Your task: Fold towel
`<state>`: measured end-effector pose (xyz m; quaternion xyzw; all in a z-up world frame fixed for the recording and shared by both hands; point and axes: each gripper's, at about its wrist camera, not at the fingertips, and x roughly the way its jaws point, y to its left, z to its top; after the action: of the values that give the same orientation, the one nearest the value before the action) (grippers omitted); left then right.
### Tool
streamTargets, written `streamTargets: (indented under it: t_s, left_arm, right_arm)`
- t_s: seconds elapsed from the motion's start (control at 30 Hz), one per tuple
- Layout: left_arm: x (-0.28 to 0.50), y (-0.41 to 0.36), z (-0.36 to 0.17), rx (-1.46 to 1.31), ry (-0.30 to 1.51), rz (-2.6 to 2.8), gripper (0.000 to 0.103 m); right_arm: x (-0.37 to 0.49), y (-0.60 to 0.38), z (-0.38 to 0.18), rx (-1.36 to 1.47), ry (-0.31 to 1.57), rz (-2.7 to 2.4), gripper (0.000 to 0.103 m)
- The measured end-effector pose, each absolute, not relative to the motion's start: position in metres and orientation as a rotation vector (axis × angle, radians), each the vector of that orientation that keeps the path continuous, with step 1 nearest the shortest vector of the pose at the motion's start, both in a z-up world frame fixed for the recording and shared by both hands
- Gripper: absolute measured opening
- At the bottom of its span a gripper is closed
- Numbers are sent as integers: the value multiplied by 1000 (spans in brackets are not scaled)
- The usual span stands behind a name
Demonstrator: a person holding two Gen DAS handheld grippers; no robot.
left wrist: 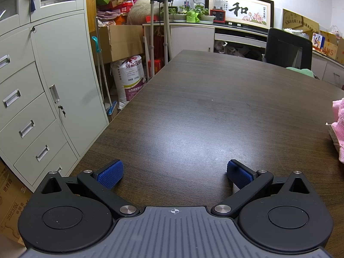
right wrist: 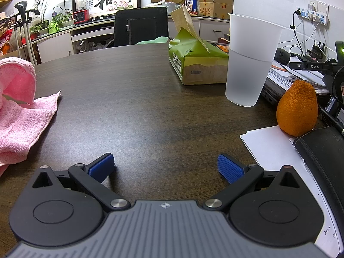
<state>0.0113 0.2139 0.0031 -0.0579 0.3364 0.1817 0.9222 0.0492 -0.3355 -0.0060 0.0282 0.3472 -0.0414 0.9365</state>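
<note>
A pink towel lies crumpled on the dark wooden table, at the left edge of the right wrist view, with one corner spread flat toward the middle. In the left wrist view the towel shows only at the far right edge, partly over a white ribbed thing. My left gripper is open and empty over bare table, left of the towel. My right gripper is open and empty over bare table, right of the towel.
A green tissue pack, a frosted plastic cup, an orange, white paper and desk clutter stand at the right. A black chair is behind the table. Grey filing cabinets stand past the table's left edge.
</note>
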Motion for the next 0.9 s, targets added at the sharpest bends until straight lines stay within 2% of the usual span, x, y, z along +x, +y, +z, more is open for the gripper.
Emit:
streamTargets:
  t_s: [0.9]
  left_arm:
    - [11,214,3,-118,691,373,103]
  right_arm:
    - [51,-335,-6,58,709,-85,103]
